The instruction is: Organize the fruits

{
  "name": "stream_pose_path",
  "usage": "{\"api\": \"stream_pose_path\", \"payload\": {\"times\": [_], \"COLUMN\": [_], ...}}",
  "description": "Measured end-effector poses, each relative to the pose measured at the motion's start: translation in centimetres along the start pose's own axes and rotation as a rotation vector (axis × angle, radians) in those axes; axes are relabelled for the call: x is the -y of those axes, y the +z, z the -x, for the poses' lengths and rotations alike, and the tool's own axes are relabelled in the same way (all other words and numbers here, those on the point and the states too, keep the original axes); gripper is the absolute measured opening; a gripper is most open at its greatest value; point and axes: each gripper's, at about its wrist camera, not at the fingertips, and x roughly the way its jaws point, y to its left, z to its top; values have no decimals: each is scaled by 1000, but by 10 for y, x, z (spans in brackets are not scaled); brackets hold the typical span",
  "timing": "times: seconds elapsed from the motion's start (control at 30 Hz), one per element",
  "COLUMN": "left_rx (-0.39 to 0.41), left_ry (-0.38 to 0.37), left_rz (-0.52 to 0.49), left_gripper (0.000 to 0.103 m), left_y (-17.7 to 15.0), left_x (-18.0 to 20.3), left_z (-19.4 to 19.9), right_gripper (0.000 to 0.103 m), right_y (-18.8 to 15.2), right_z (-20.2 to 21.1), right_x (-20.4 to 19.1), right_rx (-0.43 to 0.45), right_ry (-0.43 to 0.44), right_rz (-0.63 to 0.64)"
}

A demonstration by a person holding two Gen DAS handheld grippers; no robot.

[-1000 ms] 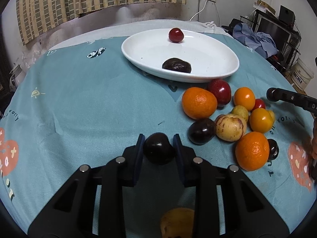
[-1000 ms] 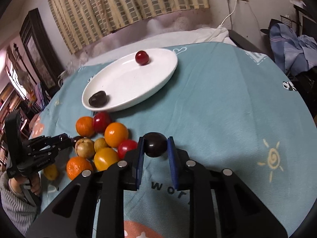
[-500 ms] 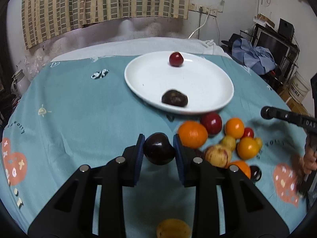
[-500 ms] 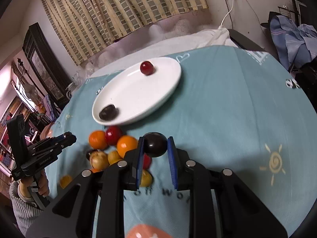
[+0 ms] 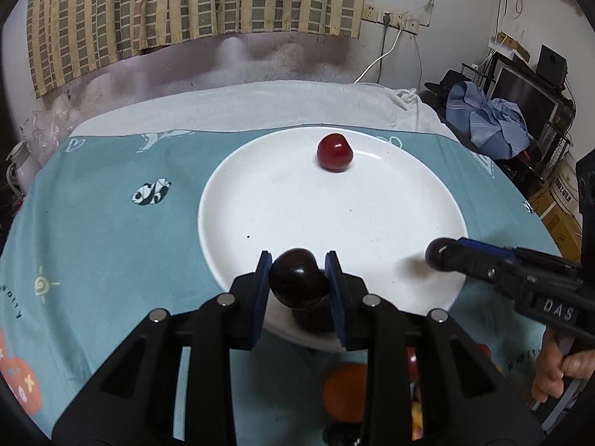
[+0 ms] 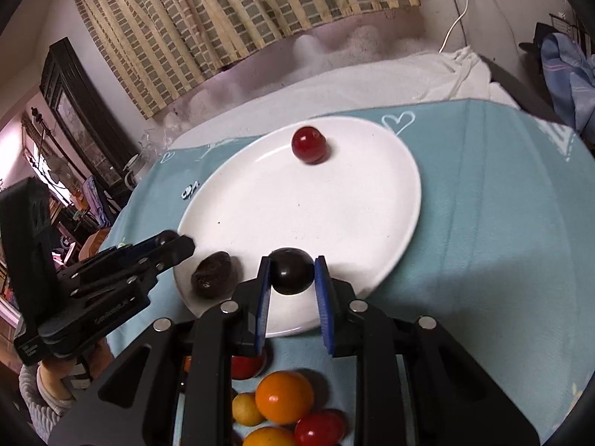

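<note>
Both jaws clamped: our left gripper (image 5: pixel 297 275) holds a dark plum (image 5: pixel 295 278) between its blue pads, our right gripper (image 6: pixel 291 273) holds a second plum (image 6: pixel 291 270) the same way. Neither fruit touches anything below, as far as we can tell. Both grippers hang over the near edge of the white plate (image 5: pixel 409 200), left one near its front-left rim, right one to the right of it; in the left view the right gripper's tip sits over the plate's right side. On the plate: a red fruit (image 5: pixel 334 152) toward the far side, well apart from us, and a wrinkled dark fruit (image 6: pixel 214 273) at the near rim, just beside the left jaws and partly hidden behind them in the left view. Loose pile of oranges (image 6: pixel 284 396) and small red and yellow fruit sits on the teal cloth (image 5: pixel 93 223) just short of the plate, under our grippers. Table carries it all. Our read: we're in the carry-and-place step, two plums at drop-off, most of the pile unsorted. Next move calls for lowering each plum onto bare plate, clear of the wrinkled fruit and of each other, then opening slowly. Round fruit on a shallow plate will likely roll, so release low and away from the rim. Then back out without clipping the pile.
</note>
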Motion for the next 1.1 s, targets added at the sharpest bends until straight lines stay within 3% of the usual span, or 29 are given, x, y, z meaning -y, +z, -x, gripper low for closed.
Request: {"api": "stream_pose_path", "payload": {"times": [0.1, 0.13, 0.2, 0.27, 0.5, 0.57, 0.63, 0.67, 0.8, 0.9, 1.1], "left_rx": [-13, -24, -21, -13, 52, 67, 80, 84, 89, 82, 46], "left_ry": [-20, -29, -26, -32, -32, -14, 16, 40, 86, 117, 89], "left_rz": [41, 48, 48, 54, 126, 136, 133, 121, 44, -17, -44], "left_gripper": [33, 42, 49, 49, 61, 62, 67, 68, 70, 76, 78], "left_y": [-2, -3, -5, -6, -21, -34, -53, -69, -118, -160, -182], "left_x": [-7, -9, -12, -15, -34, -39, -40, -38, -24, -7, 3], "left_z": [-10, -13, -12, -7, 44, 63, 81, 89, 115, 131, 133], "right_gripper": [25, 25, 25, 25, 28, 30, 57, 65, 65, 68, 69], "right_y": [3, 5, 6, 4, -7, -13, -25, -32, -61, -83, -90], "right_z": [-2, 0, 3, 5, 34, 43, 57, 65, 89, 101, 106], "right_x": [7, 10, 11, 10, -1, -4, -9, -11, -15, -9, 3], "right_rx": [-27, -20, -11, -16, -7, 3, 19, 44, 88, 95, 92], "right_ry": [34, 33, 22, 30, 41, 51, 46, 42, 14, 21, 30], "right_rz": [-32, -40, -43, -50, -59, -55, -46, -39, 16, 2, -49]}}
